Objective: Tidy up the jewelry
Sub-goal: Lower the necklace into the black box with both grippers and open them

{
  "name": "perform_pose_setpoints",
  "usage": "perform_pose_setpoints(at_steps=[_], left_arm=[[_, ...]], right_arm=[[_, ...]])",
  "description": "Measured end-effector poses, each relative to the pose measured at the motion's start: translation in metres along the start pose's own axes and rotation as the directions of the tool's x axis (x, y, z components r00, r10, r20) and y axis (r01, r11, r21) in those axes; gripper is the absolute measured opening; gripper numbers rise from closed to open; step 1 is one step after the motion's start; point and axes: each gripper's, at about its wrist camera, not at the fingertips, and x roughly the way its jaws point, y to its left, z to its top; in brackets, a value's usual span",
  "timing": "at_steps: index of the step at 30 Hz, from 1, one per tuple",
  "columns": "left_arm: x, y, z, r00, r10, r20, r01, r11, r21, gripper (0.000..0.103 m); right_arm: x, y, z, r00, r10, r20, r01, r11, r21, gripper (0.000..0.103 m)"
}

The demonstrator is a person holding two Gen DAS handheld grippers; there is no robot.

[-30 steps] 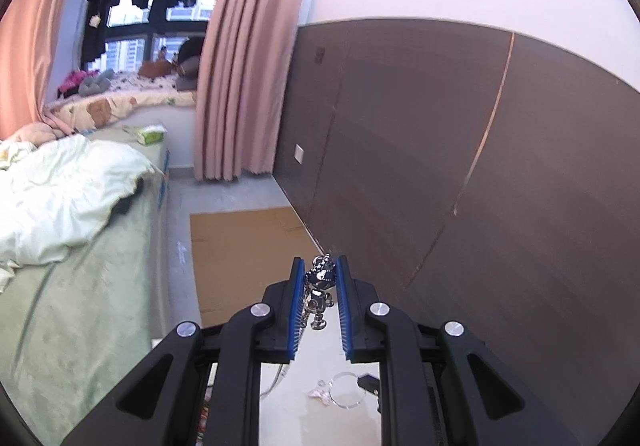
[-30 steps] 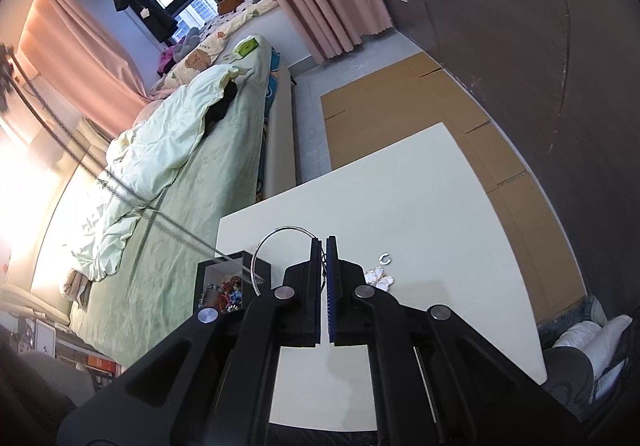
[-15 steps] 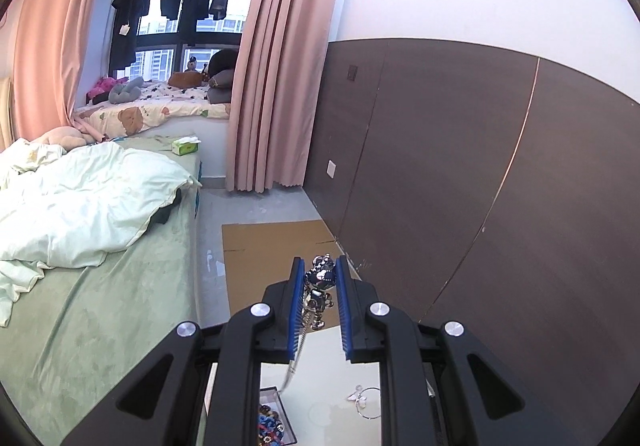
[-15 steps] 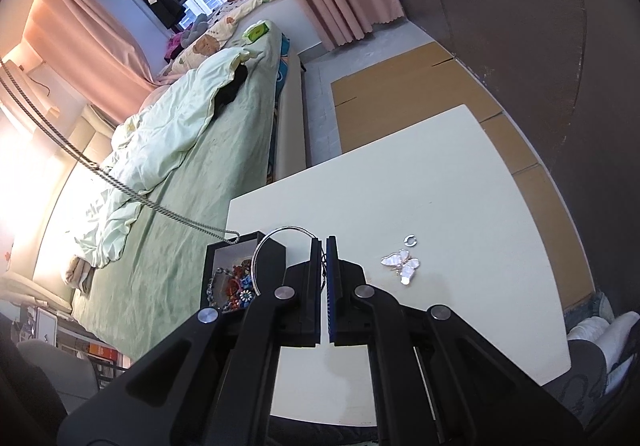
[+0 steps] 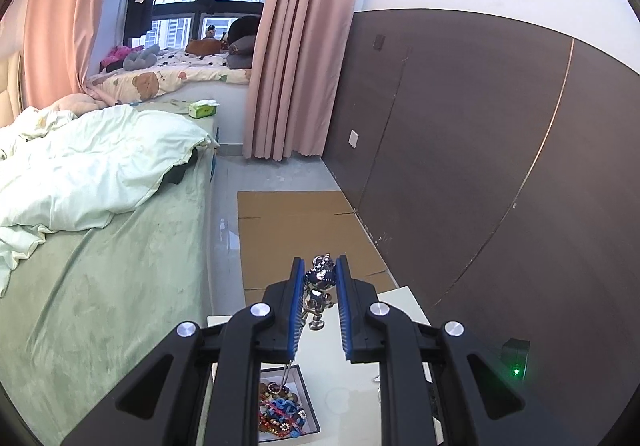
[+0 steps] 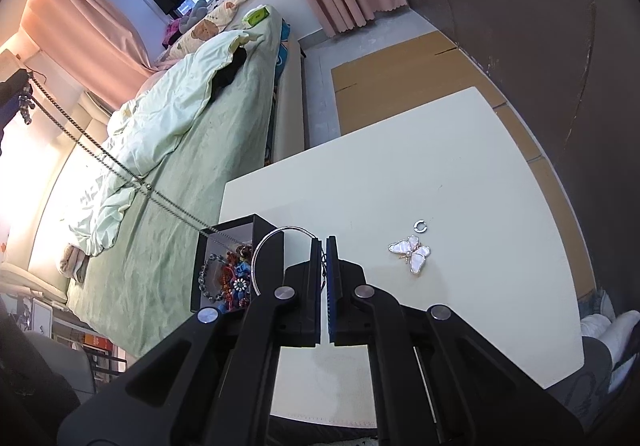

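Observation:
My left gripper (image 5: 319, 270) is shut on the silver pendant (image 5: 320, 278) of a chain necklace and holds it high above the table. The chain (image 6: 116, 165) runs down from it into the black jewelry box (image 6: 224, 266), which holds beaded bracelets. The box also shows in the left wrist view (image 5: 280, 406). My right gripper (image 6: 324, 242) is shut on a thin silver bangle (image 6: 272, 242) beside the box, just above the table. A white butterfly brooch (image 6: 410, 253) and a small open silver ring (image 6: 420, 226) lie on the white table (image 6: 400, 173) to the right.
A bed with a pale green sheet and white duvet (image 6: 168, 105) lies left of the table. Flat cardboard (image 6: 400, 81) covers the floor beyond the table. A dark panelled wall (image 5: 460, 165) runs along the right. A small black device with a green light (image 5: 516, 364) sits at the right.
My left gripper has risen and tilted down with the pendant, so the box comes into its view. My right gripper has moved closer to the box with the bangle.

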Motion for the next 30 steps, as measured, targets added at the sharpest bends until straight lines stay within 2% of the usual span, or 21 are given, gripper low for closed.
perform_pose_setpoints(at_steps=[10, 22, 30], left_arm=[[0.006, -0.002, 0.01, 0.999, -0.033, 0.011, 0.033, 0.999, 0.002, 0.014], [0.045, 0.023, -0.035, 0.996, -0.036, -0.085, 0.031, 0.998, -0.054, 0.014], [0.085, 0.044, -0.08, 0.982, -0.049, -0.184, 0.029, 0.994, -0.106, 0.014]], right_arm=[[0.009, 0.0, 0.0, 1.0, -0.001, -0.016, 0.001, 1.0, -0.002, 0.004], [0.008, 0.006, 0.001, 1.0, 0.01, -0.011, -0.01, 1.0, -0.016, 0.004], [0.012, 0.011, -0.003, 1.0, 0.009, -0.02, -0.01, 1.0, -0.029, 0.004]])
